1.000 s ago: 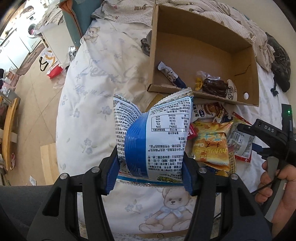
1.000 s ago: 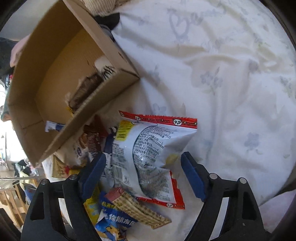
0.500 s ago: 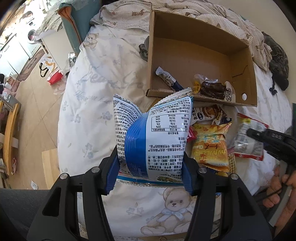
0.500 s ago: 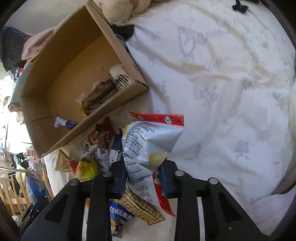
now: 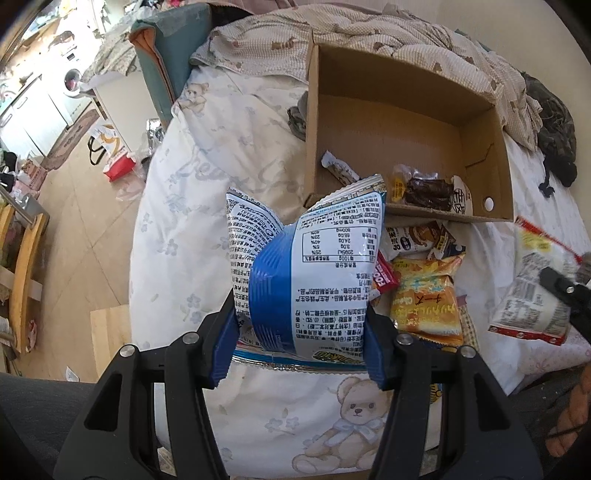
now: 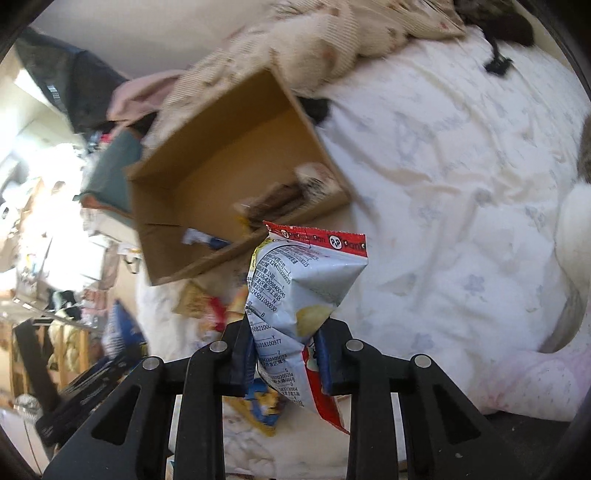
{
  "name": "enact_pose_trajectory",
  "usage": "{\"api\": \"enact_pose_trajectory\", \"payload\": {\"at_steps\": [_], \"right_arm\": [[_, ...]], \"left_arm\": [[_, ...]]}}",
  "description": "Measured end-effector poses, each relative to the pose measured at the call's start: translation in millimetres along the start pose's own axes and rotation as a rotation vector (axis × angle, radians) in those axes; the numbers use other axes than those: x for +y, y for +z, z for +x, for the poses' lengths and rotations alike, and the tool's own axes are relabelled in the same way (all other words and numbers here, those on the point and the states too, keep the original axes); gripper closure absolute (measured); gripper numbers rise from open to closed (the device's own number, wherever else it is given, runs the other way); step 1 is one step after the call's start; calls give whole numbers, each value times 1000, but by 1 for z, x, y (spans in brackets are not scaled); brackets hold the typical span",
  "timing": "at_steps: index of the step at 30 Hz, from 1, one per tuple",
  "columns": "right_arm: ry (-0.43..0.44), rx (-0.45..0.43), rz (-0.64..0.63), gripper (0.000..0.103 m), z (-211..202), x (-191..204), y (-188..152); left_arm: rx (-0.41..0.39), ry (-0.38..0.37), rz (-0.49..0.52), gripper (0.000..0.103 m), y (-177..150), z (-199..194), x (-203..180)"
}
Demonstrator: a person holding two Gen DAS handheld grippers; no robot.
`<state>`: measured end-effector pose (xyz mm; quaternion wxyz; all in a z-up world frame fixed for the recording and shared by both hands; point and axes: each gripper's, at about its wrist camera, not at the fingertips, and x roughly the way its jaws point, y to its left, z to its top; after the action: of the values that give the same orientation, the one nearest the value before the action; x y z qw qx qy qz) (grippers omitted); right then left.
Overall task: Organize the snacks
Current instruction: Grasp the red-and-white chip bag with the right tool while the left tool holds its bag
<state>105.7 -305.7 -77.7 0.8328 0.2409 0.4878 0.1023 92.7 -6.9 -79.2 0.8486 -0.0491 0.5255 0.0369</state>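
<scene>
Right wrist: hand-held gripper [image 6: 284, 350] pinching chip bag [image 6: 295, 291].

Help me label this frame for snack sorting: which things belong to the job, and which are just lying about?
Job: blue-and-white bag, red-edged chip bag, cardboard box, orange snack pack.
Lying about: checked blanket, dark cloth, red-and-white bag on the floor.
</scene>
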Motion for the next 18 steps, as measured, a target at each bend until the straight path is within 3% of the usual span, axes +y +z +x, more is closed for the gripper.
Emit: {"api": "enact_pose_trajectory", "payload": {"at_steps": [12, 18], "right_arm": [[200, -161, -88, 75, -27, 35, 12], [141, -159, -129, 75, -20, 45, 27]], "left_arm": [[-151, 27, -6, 49, 9, -24, 2], [-149, 16, 34, 49, 7, -19, -10]]}}
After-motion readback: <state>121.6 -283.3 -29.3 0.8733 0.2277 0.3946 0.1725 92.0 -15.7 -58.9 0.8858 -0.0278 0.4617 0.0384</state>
